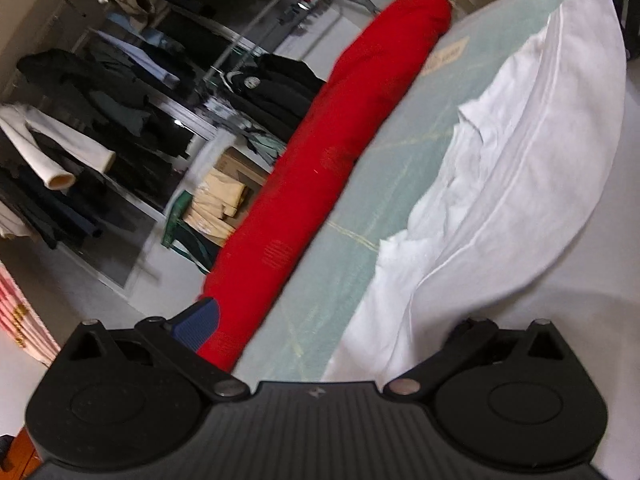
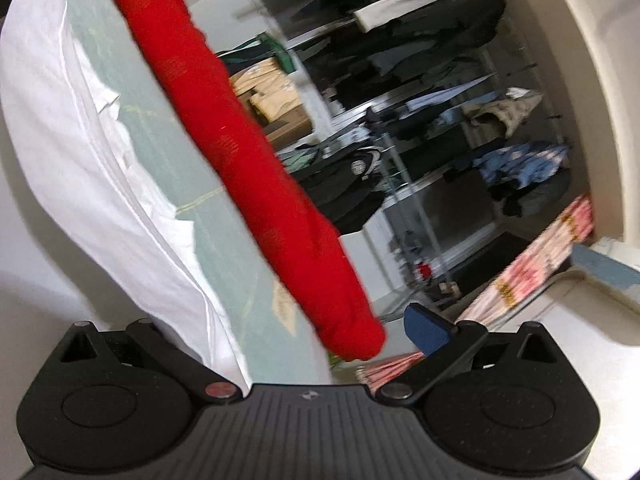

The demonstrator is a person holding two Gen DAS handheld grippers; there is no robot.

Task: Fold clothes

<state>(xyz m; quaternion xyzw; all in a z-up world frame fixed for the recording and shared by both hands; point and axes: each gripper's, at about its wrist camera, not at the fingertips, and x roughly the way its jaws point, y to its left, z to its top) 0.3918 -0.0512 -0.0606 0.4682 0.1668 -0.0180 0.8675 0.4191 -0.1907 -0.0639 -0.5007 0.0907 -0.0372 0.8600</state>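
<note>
Left claw: the left claw (image 1: 320,344) stands wide, one blue pad (image 1: 198,322) showing at its left side; the other finger is lost behind white cloth, so a pinch on the fabric cannot be ruled in or out.
Right claw: the right claw (image 2: 316,344) is spread wide too, its blue pad (image 2: 426,330) clear of everything; the opposite finger is hidden under cloth.
Garment: a white shirt (image 1: 520,168) hangs and billows between the two claws above the pale green tabletop (image 1: 360,216), its near edge draped over each claw's inner side.
Handling: thin, light and limp by the look of its creases; it should sag and slide rather than hold a line. Hems and seams look like the firmest places to grip.
Red roll: a long red cloth roll (image 1: 320,168) lies along the tabletop's far edge, just beside the shirt's spread.
Left view only: a paper label (image 1: 444,56) on the tabletop and the shirt's raised, puffed body.
Right view only: a pink patterned cloth (image 2: 532,256) on the floor side, beyond the clothes racks (image 2: 420,92).
</note>
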